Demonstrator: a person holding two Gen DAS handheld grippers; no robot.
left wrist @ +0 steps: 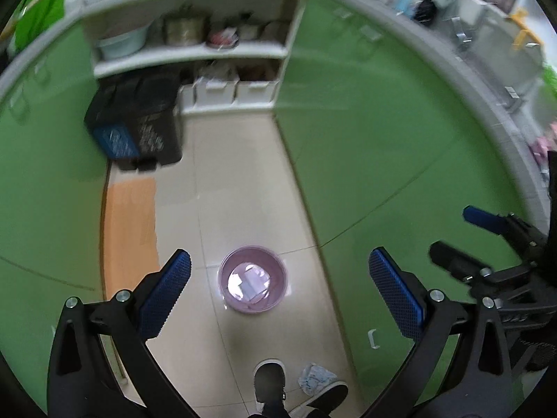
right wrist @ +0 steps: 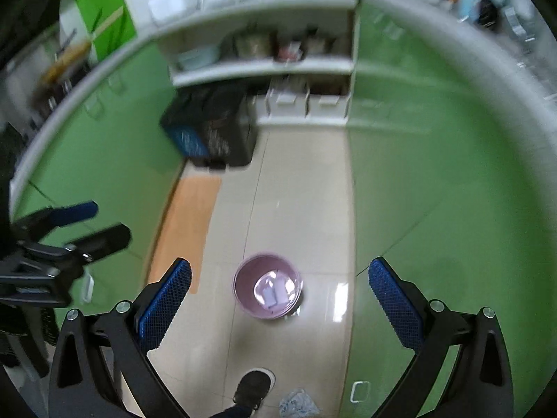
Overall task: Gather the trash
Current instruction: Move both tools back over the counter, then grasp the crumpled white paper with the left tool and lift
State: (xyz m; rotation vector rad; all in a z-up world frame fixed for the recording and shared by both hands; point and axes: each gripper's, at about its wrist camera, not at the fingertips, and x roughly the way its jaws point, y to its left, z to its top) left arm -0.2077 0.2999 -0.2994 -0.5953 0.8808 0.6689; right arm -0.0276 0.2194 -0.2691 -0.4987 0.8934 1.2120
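A pink round waste bin (left wrist: 253, 279) stands on the beige tiled floor, with white paper scraps inside; it also shows in the right wrist view (right wrist: 267, 285). A crumpled whitish-blue piece of trash (left wrist: 317, 378) lies on the floor near my shoes, also in the right wrist view (right wrist: 298, 403). My left gripper (left wrist: 278, 289) is open and empty, high above the bin. My right gripper (right wrist: 278, 296) is open and empty, also high above it. Each gripper shows at the edge of the other's view: the right one (left wrist: 452, 237) and the left one (right wrist: 104, 223).
Green cabinet fronts (left wrist: 376, 160) line both sides of the narrow aisle. A black bin with a blue label (left wrist: 135, 122) and white shelves with bowls (left wrist: 195, 52) stand at the far end. An orange mat (left wrist: 130, 230) lies at the left. My shoe (left wrist: 269, 383) is below.
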